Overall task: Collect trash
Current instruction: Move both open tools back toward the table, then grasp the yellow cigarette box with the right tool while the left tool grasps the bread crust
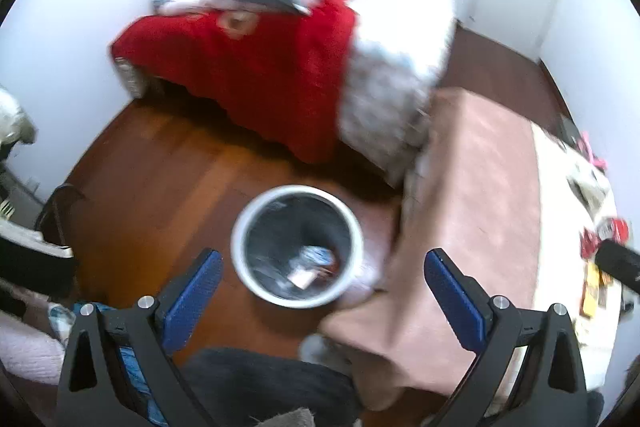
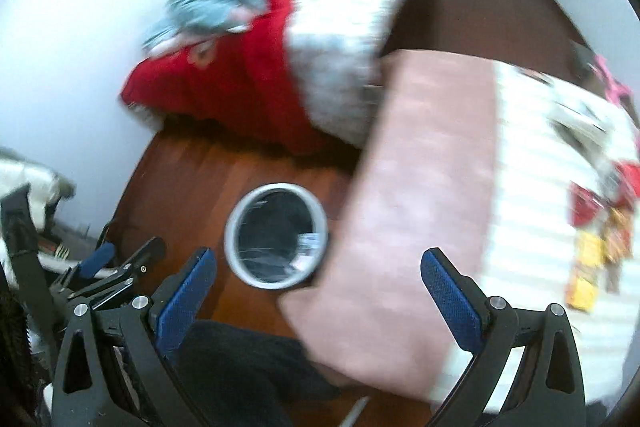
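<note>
A round white bin (image 1: 297, 247) is seen standing on the wooden floor (image 1: 160, 167), lined with a dark bag and already holding a few scraps of trash (image 1: 316, 263) at its bottom. The left tool (image 1: 322, 293) is held above it with its blue-padded fingers (image 1: 196, 291) spread wide and nothing between them — the bin's mouth is framed in the gap. In the right wrist view the right tool (image 2: 318, 291) is likewise spread and empty, with the bin (image 2: 276, 235) seen just ahead of its left finger.

A bed draped in a pink blanket (image 1: 472, 187) is pictured beside the bin, the blanket's edge hanging close against the rim. More trash — red and yellow wrappers (image 2: 592, 247) — is seen lying on the striped sheet (image 2: 532, 187) at the bed's far right, well apart from both tools. A heap of bedding in red (image 1: 260, 75), white and blue-grey is piled against the wall behind. Both views are blurred, so the scraps in the bin cannot be told apart. The left tool (image 2: 112, 267) is also caught low at the left of the right wrist view.
</note>
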`<state>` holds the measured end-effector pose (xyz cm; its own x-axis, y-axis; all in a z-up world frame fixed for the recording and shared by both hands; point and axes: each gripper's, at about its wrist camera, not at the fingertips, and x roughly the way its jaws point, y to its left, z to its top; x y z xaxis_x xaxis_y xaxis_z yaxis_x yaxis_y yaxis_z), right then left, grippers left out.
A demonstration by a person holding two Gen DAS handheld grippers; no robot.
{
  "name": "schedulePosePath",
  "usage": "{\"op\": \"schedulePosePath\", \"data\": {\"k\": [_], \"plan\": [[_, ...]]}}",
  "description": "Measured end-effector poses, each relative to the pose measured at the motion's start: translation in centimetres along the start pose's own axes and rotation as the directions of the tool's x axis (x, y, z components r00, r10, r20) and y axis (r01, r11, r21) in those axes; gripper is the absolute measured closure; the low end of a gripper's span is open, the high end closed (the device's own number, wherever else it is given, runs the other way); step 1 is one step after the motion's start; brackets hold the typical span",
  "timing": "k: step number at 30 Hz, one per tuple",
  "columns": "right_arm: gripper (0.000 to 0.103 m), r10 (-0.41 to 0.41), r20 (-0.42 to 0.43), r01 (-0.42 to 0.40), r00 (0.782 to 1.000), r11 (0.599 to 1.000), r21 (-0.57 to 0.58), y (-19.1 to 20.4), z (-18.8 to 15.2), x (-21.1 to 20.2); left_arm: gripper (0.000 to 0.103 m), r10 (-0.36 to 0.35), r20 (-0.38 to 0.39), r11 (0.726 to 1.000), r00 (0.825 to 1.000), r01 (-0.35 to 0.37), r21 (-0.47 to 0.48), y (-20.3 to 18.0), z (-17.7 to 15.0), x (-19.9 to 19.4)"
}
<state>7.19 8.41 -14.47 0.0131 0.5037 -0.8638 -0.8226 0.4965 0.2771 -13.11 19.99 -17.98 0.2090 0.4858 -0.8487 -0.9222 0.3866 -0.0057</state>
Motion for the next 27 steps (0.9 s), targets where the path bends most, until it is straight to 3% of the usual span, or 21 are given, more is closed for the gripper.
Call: {"op": "schedulePosePath", "data": {"k": [3, 7, 10, 12, 18, 21, 24, 27], "plan": [[0.000, -0.110, -0.024, 0.112, 0.994, 0.987, 0.115, -8.2, -1.1, -0.6, 0.000, -0.023, -0.051, 0.998, 0.998, 0.027, 0.065, -5.7, -1.2, 2.6], [0.004, -0.248, -0.103, 0.265, 0.963, 0.941, 0.212, -18.5, -2.7, 0.9, 0.000, -0.042, -0.125, 0.987, 0.991, 0.061, 0.150, -13.2, -3.0, 6.4], [0.017, -0.280, -0.177, 0.320, 0.943, 0.909, 0.268, -24.8, -3.2, 3.1, 0.000, -0.046, -0.171, 0.978, 0.984, 0.080, 0.193, -17.2, -3.9, 8.7], [0.020, -0.265, -0.208, 0.320, 0.942, 0.897, 0.306, -27.4, -3.7, 4.6, 0.000, -0.044, -0.203, 0.970, 0.978, 0.090, 0.225, -19.8, -4.5, 10.4], [0.021, -0.259, -0.204, 0.307, 0.944, 0.916, 0.260, -28.7, -3.4, 7.7, 0.000, -0.010, -0.229, 0.954, 0.973, 0.077, 0.289, -23.2, -5.4, 11.8], [0.041, -0.332, -0.202, 0.365, 0.921, 0.917, 0.159, -27.1, -3.4, 8.4, 0.000, 0.000, -0.229, 0.945, 0.973, 0.075, 0.319, -23.8, -5.9, 11.5], [0.045, -0.316, -0.208, 0.353, 0.926, 0.919, 0.177, -27.7, -4.4, 7.1, 0.000, -0.019, -0.230, 0.936, 0.973, 0.099, 0.339, -24.8, -6.6, 10.7], [0.045, -0.312, -0.213, 0.356, 0.926, 0.909, 0.219, -29.4, -6.1, 4.6, 0.000, -0.092, -0.238, 0.915, 0.967, 0.176, 0.362, -26.3, -7.6, 8.7]]}}
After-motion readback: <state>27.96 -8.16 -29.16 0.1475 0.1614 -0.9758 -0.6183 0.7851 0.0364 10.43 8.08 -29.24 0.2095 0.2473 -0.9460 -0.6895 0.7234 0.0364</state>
